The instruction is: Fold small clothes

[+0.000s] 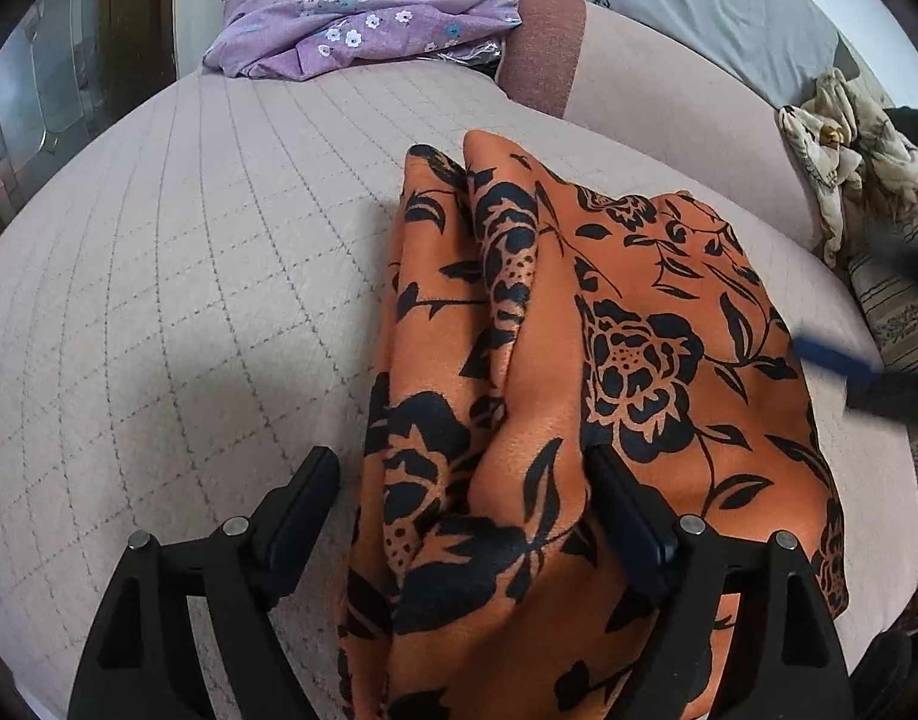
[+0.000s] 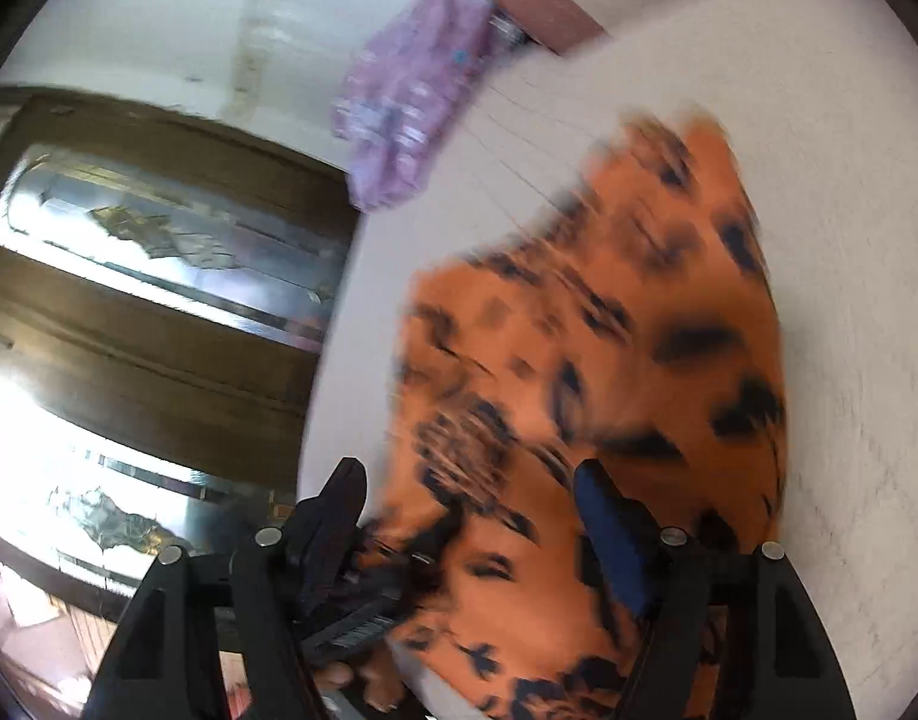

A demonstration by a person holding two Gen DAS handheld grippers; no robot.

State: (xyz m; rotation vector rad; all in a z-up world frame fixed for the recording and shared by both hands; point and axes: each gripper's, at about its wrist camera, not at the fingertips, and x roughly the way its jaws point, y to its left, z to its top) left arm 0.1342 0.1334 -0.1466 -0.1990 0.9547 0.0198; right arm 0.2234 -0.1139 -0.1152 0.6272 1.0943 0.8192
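Note:
An orange cloth with black flowers (image 1: 579, 330) lies bunched in long folds on the quilted pale bedspread (image 1: 189, 270). My left gripper (image 1: 459, 462) stands open over its near end. One finger is on the bedspread, the other rests on the cloth, and a raised fold runs between them without being pinched. The right gripper's blue pad (image 1: 831, 357) shows blurred at the cloth's right edge. In the blurred right wrist view the orange cloth (image 2: 579, 330) spreads under my right gripper (image 2: 471, 474), which is open with its fingers wide apart above the fabric.
A purple floral garment (image 1: 351, 18) lies at the far end of the bed, next to a brown cushion (image 1: 543, 48) and a grey pillow (image 1: 717, 6). A cream patterned cloth (image 1: 843, 180) is heaped at the right. A wooden door with glass panels (image 2: 159, 252) stands beyond the bed's edge.

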